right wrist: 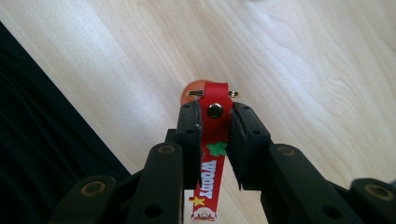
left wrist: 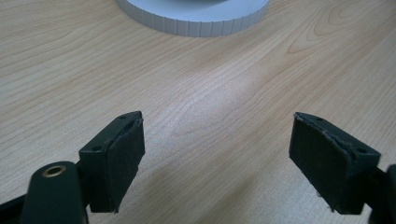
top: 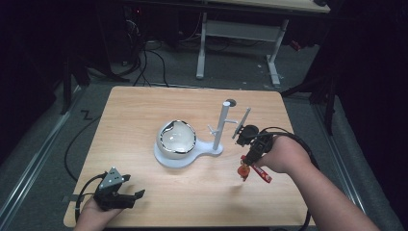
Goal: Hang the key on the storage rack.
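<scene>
While a light wooden table point(top: 144, 110) stands on grey floor in a dark room with a white stand point(top: 219, 130) and its glass-domed base point(top: 177, 137) near the middle, the right gripper point(top: 245, 168) pinches a red keychain strap point(right wrist: 212, 154) above the table's right side, and the left gripper point(top: 126, 196) rests wide apart, holding nothing, at the near left.

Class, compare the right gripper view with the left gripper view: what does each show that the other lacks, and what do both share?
The right gripper view has the right gripper shut on a red fabric key strap printed "Woody", with a brass snap stud and a metal ring at its end, plus dark floor beside the table edge. The left gripper view has the left gripper open with nothing between its jaws, and the ribbed rim of a white round stand base ahead. Both share the light wooden tabletop.
</scene>
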`<state>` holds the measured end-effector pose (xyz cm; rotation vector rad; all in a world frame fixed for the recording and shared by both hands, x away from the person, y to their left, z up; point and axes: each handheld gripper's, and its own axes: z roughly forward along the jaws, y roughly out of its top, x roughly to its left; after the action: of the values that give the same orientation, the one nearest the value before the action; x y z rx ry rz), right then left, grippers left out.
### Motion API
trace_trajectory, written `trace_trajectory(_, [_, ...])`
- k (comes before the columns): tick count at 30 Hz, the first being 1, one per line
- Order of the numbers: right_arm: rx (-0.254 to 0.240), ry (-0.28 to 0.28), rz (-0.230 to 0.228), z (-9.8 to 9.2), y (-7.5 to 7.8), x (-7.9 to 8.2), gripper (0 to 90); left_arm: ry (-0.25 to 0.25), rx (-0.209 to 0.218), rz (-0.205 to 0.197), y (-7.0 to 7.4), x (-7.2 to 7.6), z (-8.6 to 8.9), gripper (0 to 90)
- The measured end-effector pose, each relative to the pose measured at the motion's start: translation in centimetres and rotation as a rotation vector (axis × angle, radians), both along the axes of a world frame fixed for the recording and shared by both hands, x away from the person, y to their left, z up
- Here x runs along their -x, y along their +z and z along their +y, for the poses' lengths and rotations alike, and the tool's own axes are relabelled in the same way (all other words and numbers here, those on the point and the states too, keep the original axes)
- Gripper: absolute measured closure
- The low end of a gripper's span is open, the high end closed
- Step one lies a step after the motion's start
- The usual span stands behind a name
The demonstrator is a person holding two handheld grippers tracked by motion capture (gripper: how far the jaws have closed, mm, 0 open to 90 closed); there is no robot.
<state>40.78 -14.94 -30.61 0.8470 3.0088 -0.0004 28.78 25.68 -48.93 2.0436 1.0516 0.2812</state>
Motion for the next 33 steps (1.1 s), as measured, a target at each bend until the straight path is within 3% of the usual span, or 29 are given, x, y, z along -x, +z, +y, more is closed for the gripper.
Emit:
trace_trajectory(11, [-0.026, -0.065, -0.084, -0.7, 5.0, -1.9, 74.8, -0.001, -0.001, -0.001, 0.0, 0.0, 0.0, 19.1])
trace_trajectory(17, [-0.032, -0.086, -0.102, -0.7, 7.0, -3.1, 74.8, -0.002, 0.0, -0.003, 0.1, 0.0, 0.1, 19.1])
trace_trajectory(33, [-0.028, -0.089, -0.101, 1.6, 7.2, -6.1, 74.8, 0.004, 0.009, -0.003, 0.1, 0.0, 0.3, 19.1])
